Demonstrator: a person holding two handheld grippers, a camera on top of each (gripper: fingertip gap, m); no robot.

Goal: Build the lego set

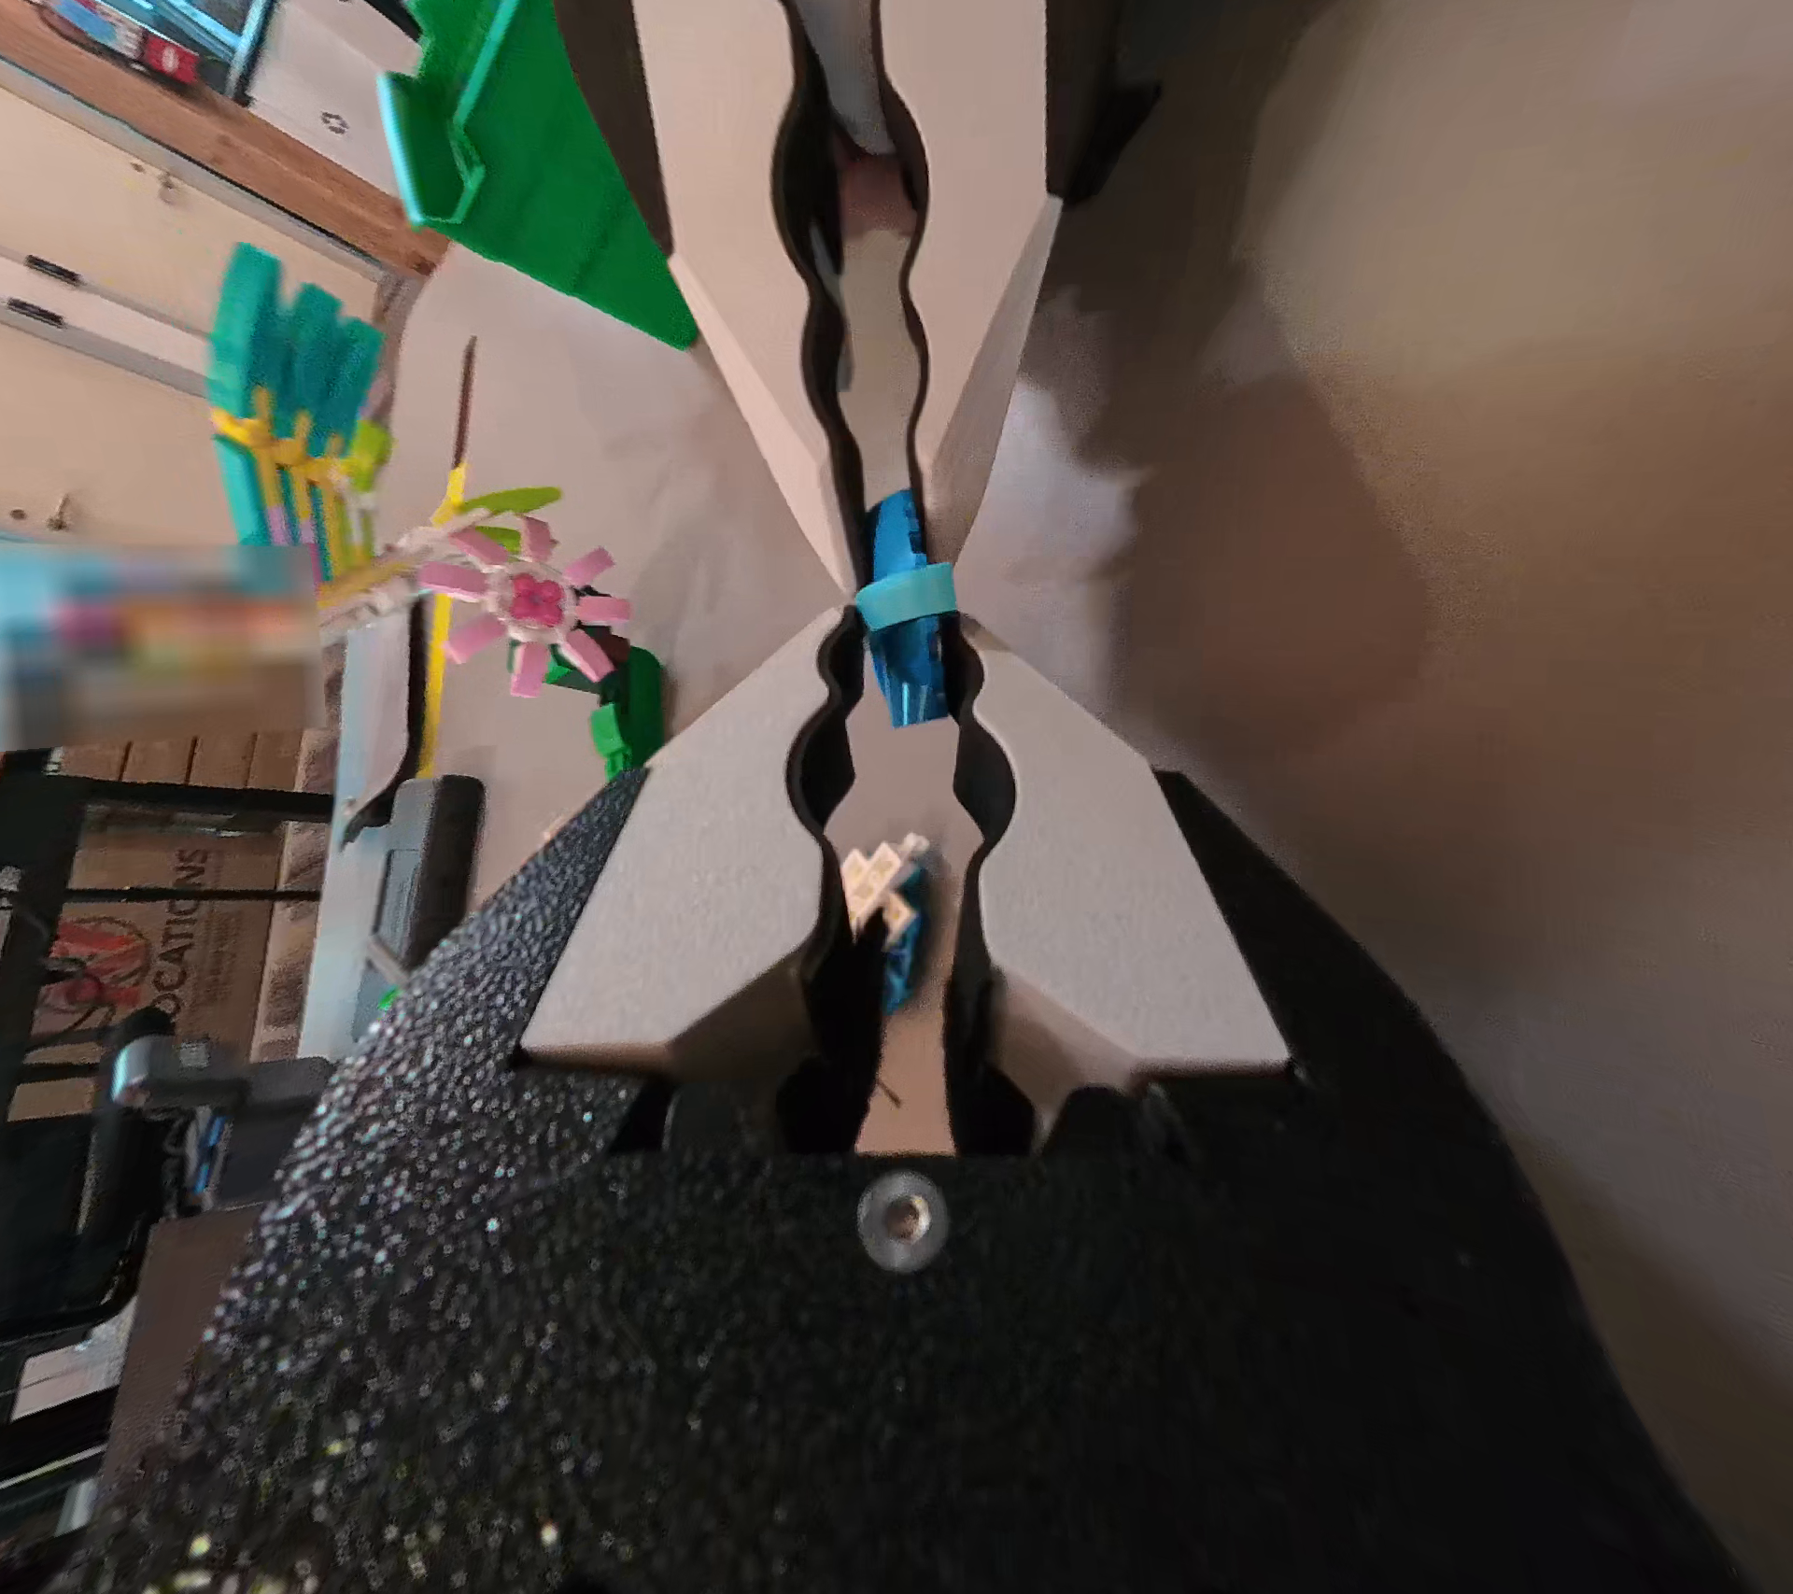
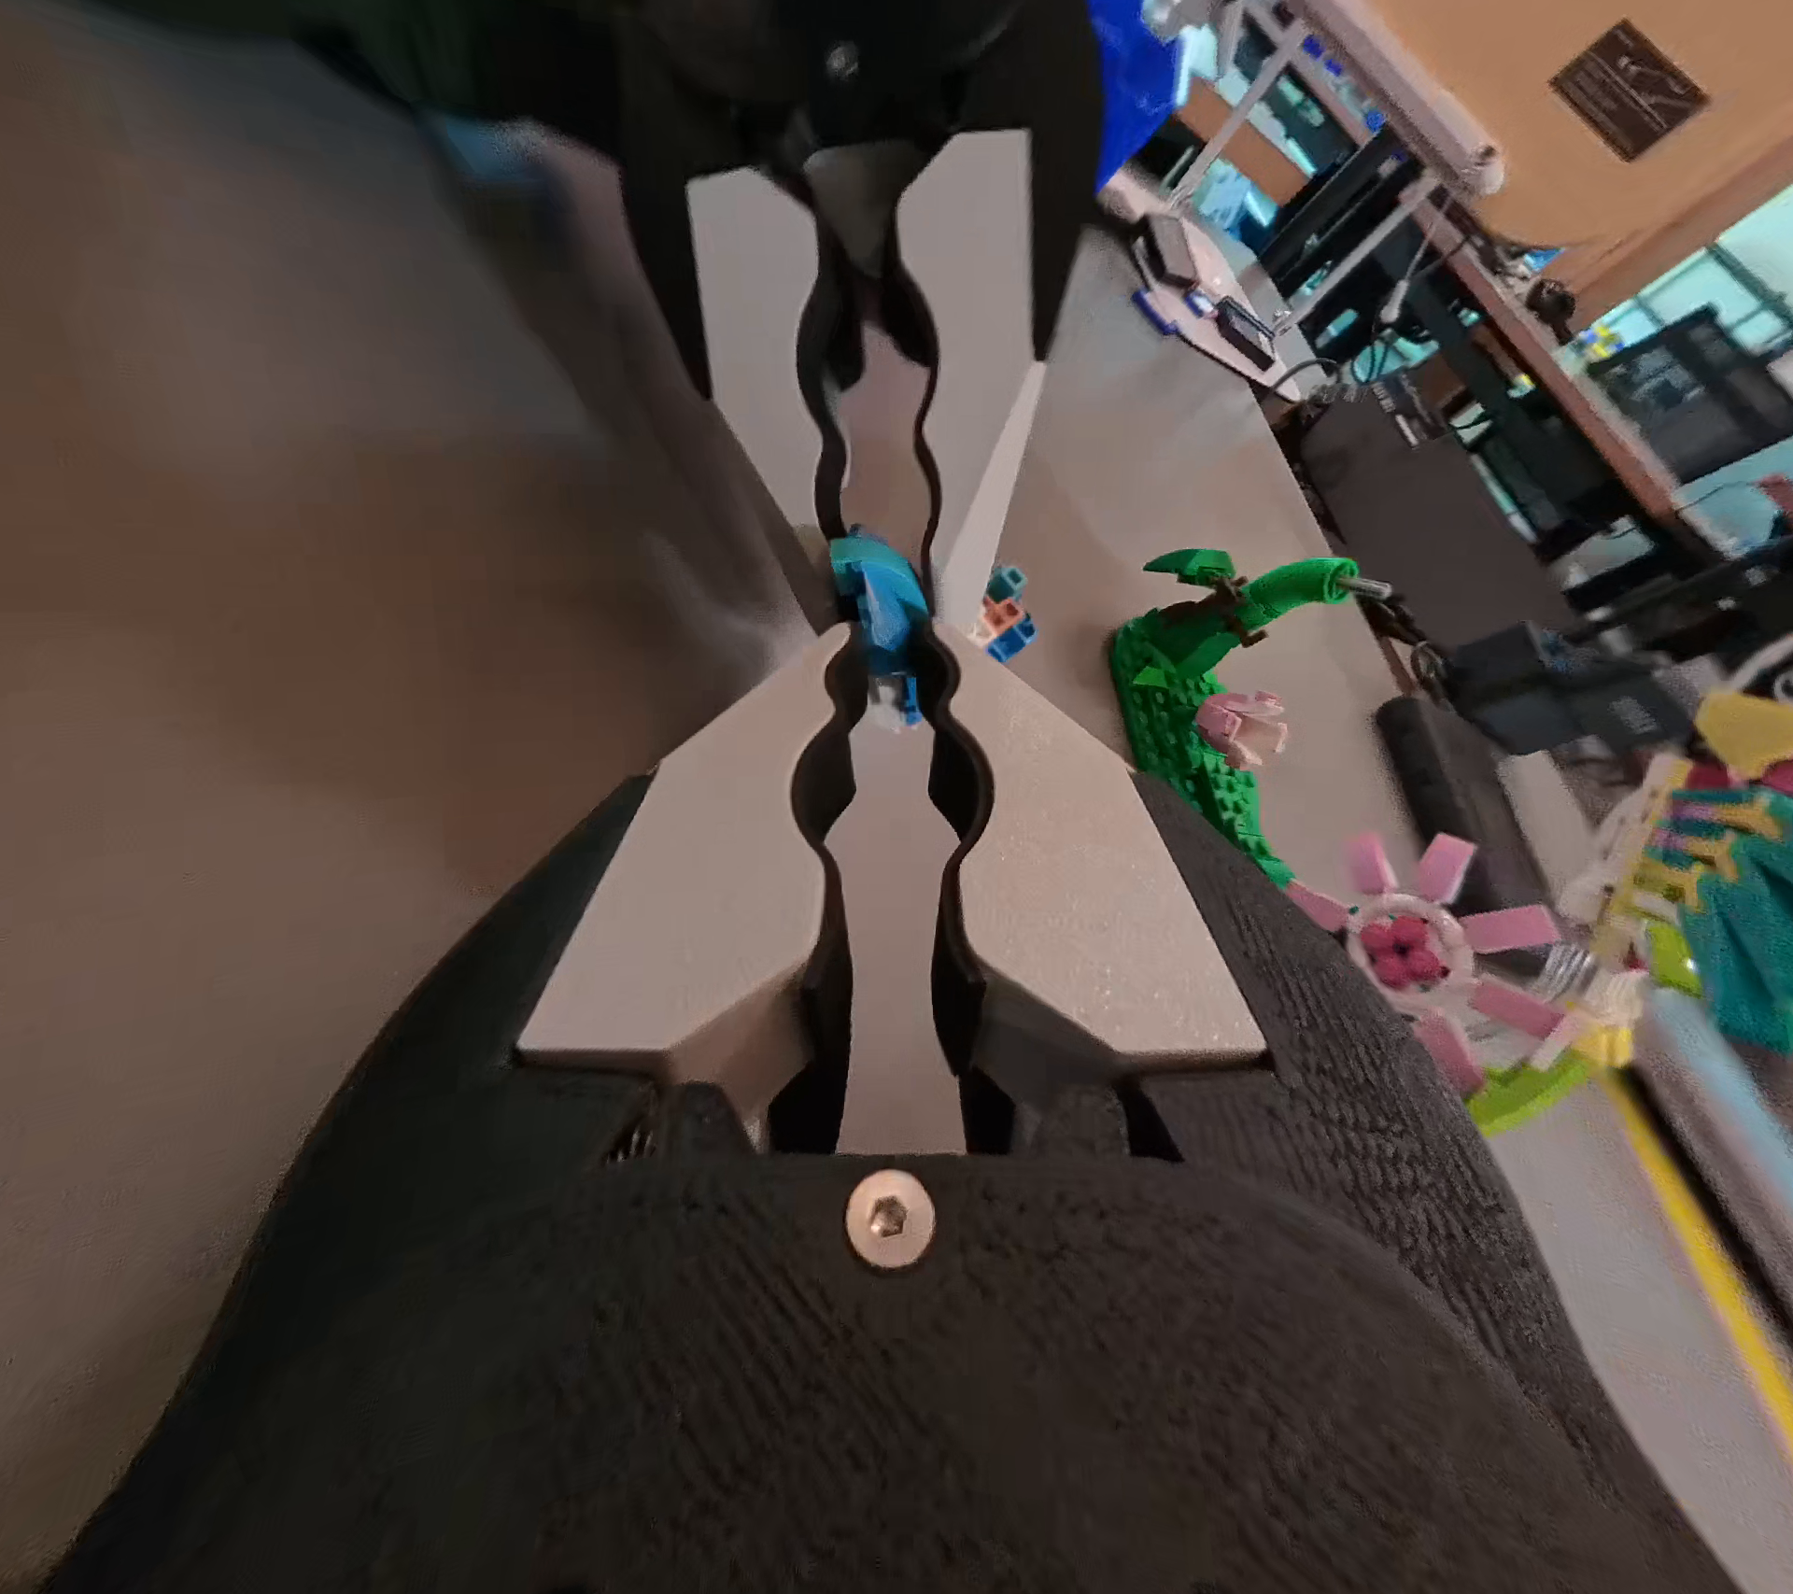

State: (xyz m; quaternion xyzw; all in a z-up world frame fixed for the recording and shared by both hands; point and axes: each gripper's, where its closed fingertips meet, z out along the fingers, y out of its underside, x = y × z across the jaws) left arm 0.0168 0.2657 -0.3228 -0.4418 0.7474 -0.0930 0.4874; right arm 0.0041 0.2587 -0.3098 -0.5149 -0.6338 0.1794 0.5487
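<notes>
Pinching one blue brick piece [image 1: 902, 626] from opposite ends, we hold left gripper [image 1: 897, 655] and right gripper [image 2: 888, 655] tip to tip above the pale table [image 2: 1145, 480], each clamped on it; a pink flower [image 2: 1407, 946] stands beside a green stem [image 2: 1193, 674].

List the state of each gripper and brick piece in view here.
left gripper: jaws shut on the blue brick piece
right gripper: jaws shut on the same piece, tip to tip with the left
blue brick piece: pinched between both grippers, off the table
pink flower: assembled, lying on the table
green stem: curved, untouched
</notes>
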